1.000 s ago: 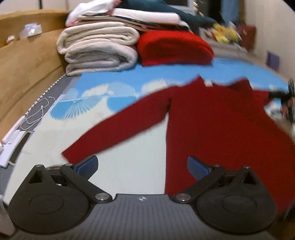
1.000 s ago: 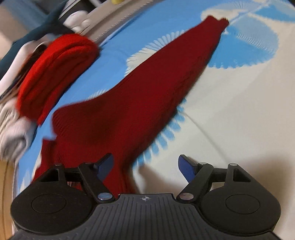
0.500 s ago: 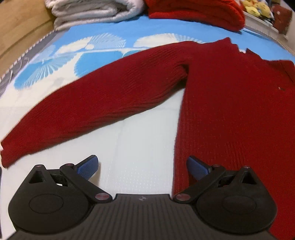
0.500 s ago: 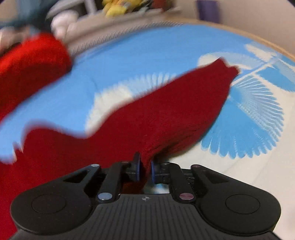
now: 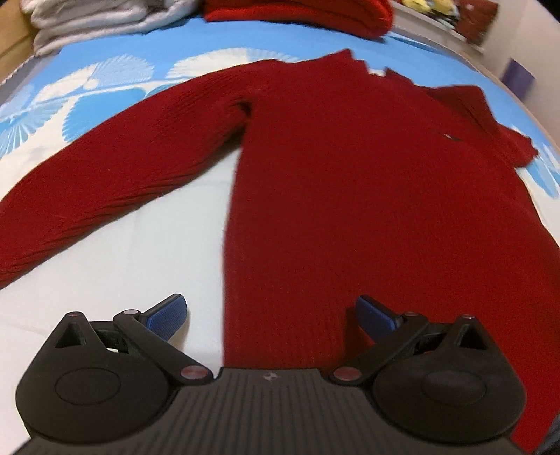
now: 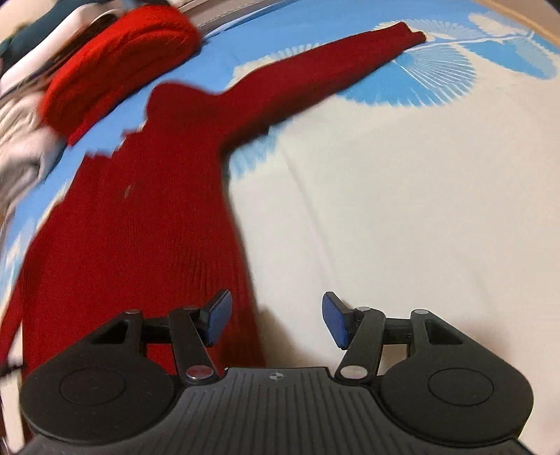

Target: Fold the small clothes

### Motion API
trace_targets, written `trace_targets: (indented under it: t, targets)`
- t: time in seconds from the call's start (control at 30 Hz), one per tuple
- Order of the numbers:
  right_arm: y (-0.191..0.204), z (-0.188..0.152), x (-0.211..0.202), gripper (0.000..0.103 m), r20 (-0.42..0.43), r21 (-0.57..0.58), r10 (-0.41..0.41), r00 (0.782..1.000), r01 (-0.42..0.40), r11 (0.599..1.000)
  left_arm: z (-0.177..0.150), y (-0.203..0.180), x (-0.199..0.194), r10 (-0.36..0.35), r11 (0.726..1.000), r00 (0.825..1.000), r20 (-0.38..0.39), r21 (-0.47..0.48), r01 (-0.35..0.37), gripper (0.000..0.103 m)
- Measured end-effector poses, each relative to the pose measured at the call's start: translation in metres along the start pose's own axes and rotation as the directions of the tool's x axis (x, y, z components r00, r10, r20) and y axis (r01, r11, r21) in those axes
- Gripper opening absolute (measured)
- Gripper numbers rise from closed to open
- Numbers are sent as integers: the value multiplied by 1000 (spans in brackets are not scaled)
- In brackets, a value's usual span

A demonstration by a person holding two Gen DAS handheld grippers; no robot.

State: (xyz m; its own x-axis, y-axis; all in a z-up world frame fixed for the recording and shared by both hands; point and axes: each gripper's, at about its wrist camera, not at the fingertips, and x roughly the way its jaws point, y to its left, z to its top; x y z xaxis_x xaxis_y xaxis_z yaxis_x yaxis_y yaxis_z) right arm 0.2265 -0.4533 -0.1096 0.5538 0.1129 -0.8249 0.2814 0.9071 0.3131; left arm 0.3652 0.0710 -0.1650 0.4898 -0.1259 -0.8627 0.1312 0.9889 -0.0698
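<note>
Left wrist view looks down on a bed sheet (image 5: 147, 217), white with blue fan prints, where a dark red knit sweater (image 5: 350, 182) lies flat, one sleeve stretched out to each side. Behind it, a bright red folded blanket (image 6: 115, 66) sits beside what seem to be pale folded blankets (image 5: 101, 21), blurred here. The left gripper (image 5: 271, 313) hangs spread over the sweater's side edge, gripping nothing. The right gripper (image 6: 276, 318) is opening over the opposite edge, its pads clear of the knit.
</note>
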Motion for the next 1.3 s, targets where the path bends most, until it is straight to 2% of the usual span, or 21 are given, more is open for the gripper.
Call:
trace_targets:
  t: [0.17,0.3,0.33,0.37,0.43,0.53,0.57,0.6,0.63,0.67,0.7,0.8,0.83,0.87,0.93,0.97,1.03,1.07,1.1,1.2,1.3]
  targets:
    - [27,-59,-54,59,51,-158,1,999,7,987,-31,-21,-41,0,999,998,60,40,-2,103]
    - [54,-114,-59,50,41,-307,15,999,-2,952,-71,-37,-73,28,996,995,95,79,-36,103]
    - [62,-129,-56,50,67,-372,-17,998,41,928,-81,-38,-78,21,996,995,94,84,-29,103]
    - [62,-129,-56,50,67,-372,-17,998,41,928,-92,-41,-82,12,995,996,93,93,-21,103]
    - [80,-141,-50,50,128,-483,-102,986,152,863,-113,-48,-86,9,992,996,83,127,-20,103]
    - [96,-140,-35,50,218,-541,-176,960,269,797,-130,-58,-88,-27,984,997,79,175,12,103]
    - [99,-138,-29,45,227,-544,-200,953,294,786,-133,-62,-88,-40,980,996,83,199,23,103]
    - [100,-136,-24,13,224,-550,-206,952,299,780,-137,-65,-85,-38,976,995,89,217,17,102]
    - [104,-134,-21,8,214,-555,-203,956,290,780,-138,-67,-81,-19,974,995,98,226,-4,91]
    - [108,-133,-22,7,204,-557,-180,962,265,787,-141,-68,-76,17,972,995,101,232,-40,75]
    - [111,-138,-28,7,212,-561,-150,966,246,790,-141,-68,-69,52,969,995,84,237,-71,26]
    - [127,-152,-57,7,211,-638,84,974,72,766,-141,-53,-74,76,984,993,91,154,-89,4]
    - [129,-157,-59,7,186,-660,114,976,38,751,-141,-46,-75,117,982,988,98,139,-130,4]
    - [131,-160,-56,7,175,-667,83,981,56,743,-141,-39,-74,147,980,985,90,119,-157,4]
    - [129,-159,-39,8,154,-649,-51,987,140,747,-141,-25,-73,129,988,990,61,74,-134,4]
    - [124,-154,-34,10,139,-622,-89,986,156,767,-141,-20,-76,102,993,993,59,56,-105,5]
    - [116,-145,-39,31,133,-568,-61,989,126,813,-144,-14,-79,55,998,997,56,40,-58,20]
    - [111,-141,-47,54,149,-528,-41,988,115,842,-145,-11,-80,31,999,998,51,32,-33,26]
    - [107,-138,-53,60,163,-495,-20,986,99,863,-146,-10,-81,12,1000,999,50,23,-13,39]
    - [86,-126,-78,60,209,-348,85,974,-7,937,-145,-3,-83,-36,999,998,55,-20,37,45]
    - [56,-116,-85,58,260,-188,94,961,-45,981,-141,3,-82,-35,997,998,60,-71,39,51]
